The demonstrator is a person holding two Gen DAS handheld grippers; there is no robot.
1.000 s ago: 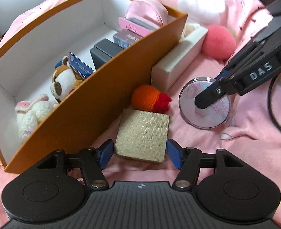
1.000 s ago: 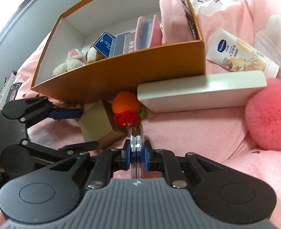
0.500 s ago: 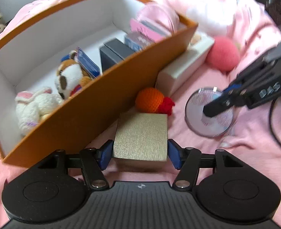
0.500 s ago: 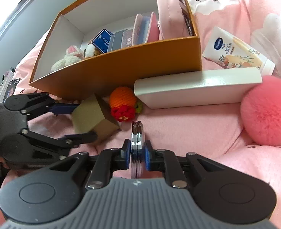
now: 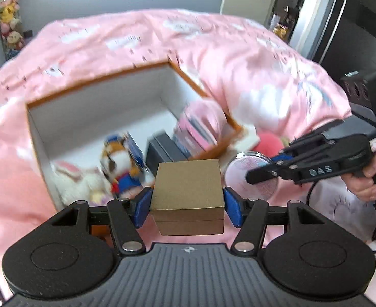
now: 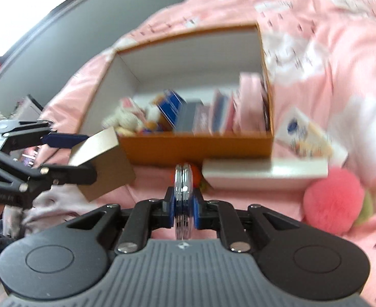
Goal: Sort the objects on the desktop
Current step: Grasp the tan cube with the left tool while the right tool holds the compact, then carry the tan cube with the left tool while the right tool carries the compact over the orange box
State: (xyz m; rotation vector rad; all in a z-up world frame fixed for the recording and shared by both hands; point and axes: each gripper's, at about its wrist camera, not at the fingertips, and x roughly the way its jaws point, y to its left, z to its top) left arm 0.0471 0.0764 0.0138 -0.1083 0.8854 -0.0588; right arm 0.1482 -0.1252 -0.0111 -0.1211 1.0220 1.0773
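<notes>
You are holding the gold box (image 5: pixel 188 192) clamped in the left gripper (image 5: pixel 186 208) jaws and the round compact mirror (image 6: pixel 183 199) pinched edge-on in the right gripper (image 6: pixel 183 206) jaws, both clear of the bed (image 5: pixel 239 51) and near the orange box (image 6: pixel 195 140). Plush toys, cards and pouches are already sitting inside it. The white case (image 6: pixel 264 172), cream tube (image 6: pixel 300 133) and pink pompom (image 6: pixel 333 199) are still waiting outside.

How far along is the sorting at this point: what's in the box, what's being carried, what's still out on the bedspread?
Done: plush toys, dark boxes and pink cases already sit in the orange box. In hand: the left gripper clamps the gold box; the right gripper clamps the round compact mirror edge-on. Left: the white box, cream tube, pink pompom and an orange knitted toy lie outside.
</notes>
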